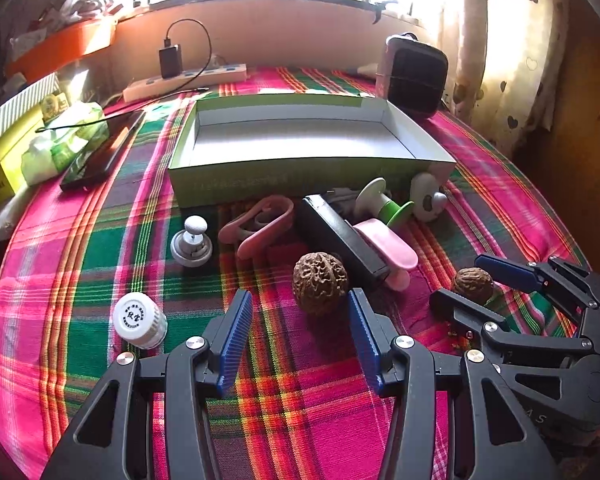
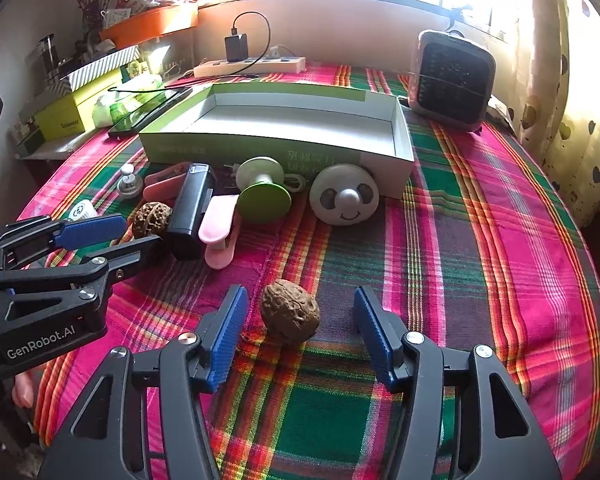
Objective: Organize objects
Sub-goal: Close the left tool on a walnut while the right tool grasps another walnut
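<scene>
An empty green-and-white box (image 1: 300, 136) (image 2: 284, 120) lies open on the plaid cloth. In front of it lie pink clips (image 1: 260, 220), a black case (image 1: 340, 232) (image 2: 188, 216), a green-and-white spool (image 1: 384, 202) (image 2: 262, 192), a panda-faced disc (image 2: 344, 196), a small white knob (image 1: 192, 240) and a white bottle (image 1: 140, 320). My left gripper (image 1: 300, 308) is open, with a walnut (image 1: 320, 282) (image 2: 150, 220) just beyond its fingertips. My right gripper (image 2: 300, 312) (image 1: 464, 280) is open around a second walnut (image 2: 290, 312) (image 1: 474, 284).
A black-grilled heater (image 1: 416, 76) (image 2: 452, 80) stands at the back right. A power strip with a charger (image 1: 184, 76) (image 2: 252, 64) lies at the back. A phone (image 1: 100, 152), a tissue pack (image 1: 64, 140) and yellow boxes (image 1: 4, 160) sit at the left. Curtains hang at the right.
</scene>
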